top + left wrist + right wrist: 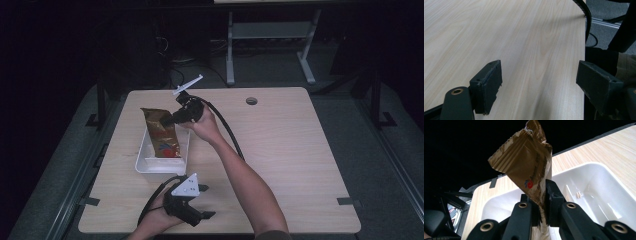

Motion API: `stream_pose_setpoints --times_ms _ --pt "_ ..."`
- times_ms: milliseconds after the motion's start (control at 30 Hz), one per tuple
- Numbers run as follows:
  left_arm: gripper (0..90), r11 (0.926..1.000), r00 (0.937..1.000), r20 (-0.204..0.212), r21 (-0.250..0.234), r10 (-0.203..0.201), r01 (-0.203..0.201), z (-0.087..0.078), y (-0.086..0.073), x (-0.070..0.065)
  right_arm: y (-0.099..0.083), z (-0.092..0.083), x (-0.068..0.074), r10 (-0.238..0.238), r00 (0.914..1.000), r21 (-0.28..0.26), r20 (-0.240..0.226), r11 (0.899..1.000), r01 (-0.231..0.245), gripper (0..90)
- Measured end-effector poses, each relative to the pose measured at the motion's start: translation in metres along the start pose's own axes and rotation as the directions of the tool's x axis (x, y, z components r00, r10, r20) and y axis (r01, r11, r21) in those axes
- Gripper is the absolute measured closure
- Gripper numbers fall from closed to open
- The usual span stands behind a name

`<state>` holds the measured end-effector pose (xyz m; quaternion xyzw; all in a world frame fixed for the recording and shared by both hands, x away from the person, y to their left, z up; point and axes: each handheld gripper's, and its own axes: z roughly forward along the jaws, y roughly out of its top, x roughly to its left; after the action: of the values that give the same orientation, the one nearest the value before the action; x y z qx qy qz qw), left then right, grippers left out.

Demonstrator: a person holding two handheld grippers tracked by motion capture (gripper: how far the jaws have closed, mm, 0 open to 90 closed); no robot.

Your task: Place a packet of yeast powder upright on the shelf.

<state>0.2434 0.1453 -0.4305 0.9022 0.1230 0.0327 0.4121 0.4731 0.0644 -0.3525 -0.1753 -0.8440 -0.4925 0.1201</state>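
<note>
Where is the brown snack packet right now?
The brown snack packet is pinched in the right gripper, standing in the white bin at the table's left-centre in the high view.

On the table [280, 140], the bin [150, 164] sat toward nine o'clock, the packet [161, 134] standing in it. The left gripper [206, 201] lay at the bin's five o'clock.

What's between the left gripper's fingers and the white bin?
Bare wood only: in the high view the left gripper sits just short of the white bin on the table, nothing between. Its open fingers frame bare tabletop.
</note>
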Motion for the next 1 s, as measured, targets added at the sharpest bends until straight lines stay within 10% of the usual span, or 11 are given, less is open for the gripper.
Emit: stream_pose_setpoints --times_ms 1000 --pt "20.2 1.0 1.0 0.001 0.006 -0.005 0.005 0.001 -0.001 0.001 -0.023 0.009 -0.006 0.039 0.999 -0.008 -0.021 0.999 -0.039 81.9"
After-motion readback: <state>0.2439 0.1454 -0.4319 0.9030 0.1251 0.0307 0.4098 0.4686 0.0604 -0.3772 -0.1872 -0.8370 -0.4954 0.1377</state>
